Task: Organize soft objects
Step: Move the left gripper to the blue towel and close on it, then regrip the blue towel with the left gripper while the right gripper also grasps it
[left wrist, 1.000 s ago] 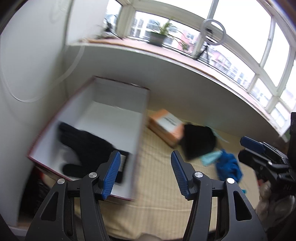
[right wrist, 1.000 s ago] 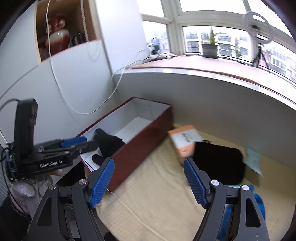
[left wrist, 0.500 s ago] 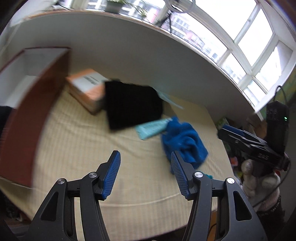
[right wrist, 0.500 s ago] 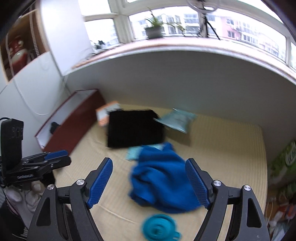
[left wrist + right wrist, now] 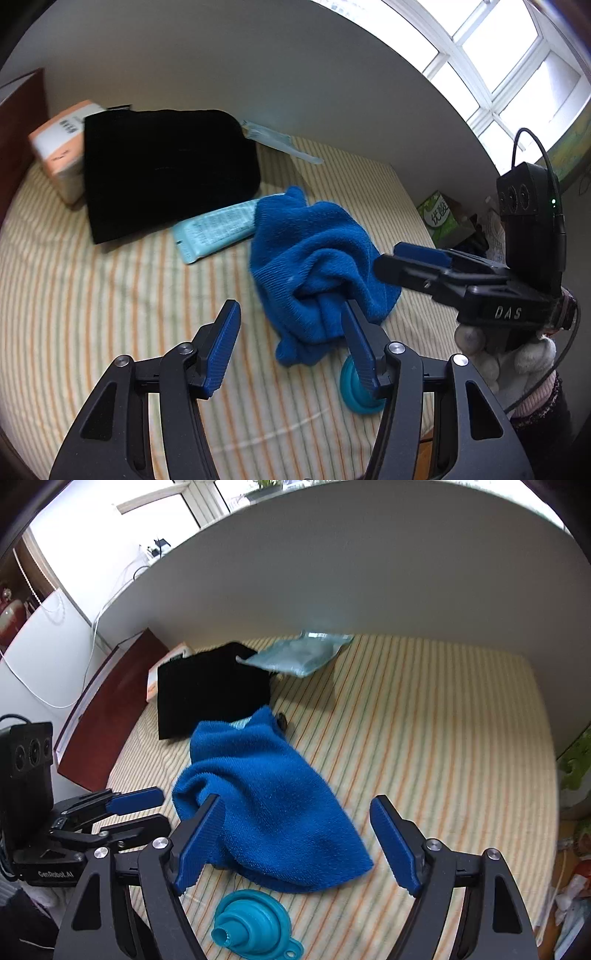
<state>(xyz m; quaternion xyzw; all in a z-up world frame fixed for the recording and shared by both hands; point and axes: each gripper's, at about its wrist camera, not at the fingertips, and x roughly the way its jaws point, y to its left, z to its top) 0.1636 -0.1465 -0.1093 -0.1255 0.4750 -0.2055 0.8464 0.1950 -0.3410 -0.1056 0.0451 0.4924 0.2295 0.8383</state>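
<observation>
Teal funnel (image 5: 354,387) half hidden behind tool finger; red box (image 5: 18,122) cut off

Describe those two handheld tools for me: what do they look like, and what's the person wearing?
Both grippers are black plastic frames with silver screws and ribbed blue pads on the jaws. The right gripper reads "DAS"; the left gripper reads "GenRobot.AI". Each carries a black three-lens camera box with a cable and green light. The right hand wears a white knit glove with a pink patterned cuff.

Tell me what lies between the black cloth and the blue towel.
A pale teal packet lies between the black cloth and the blue towel, its end tucked under the towel; clearest in the left wrist view.
</observation>
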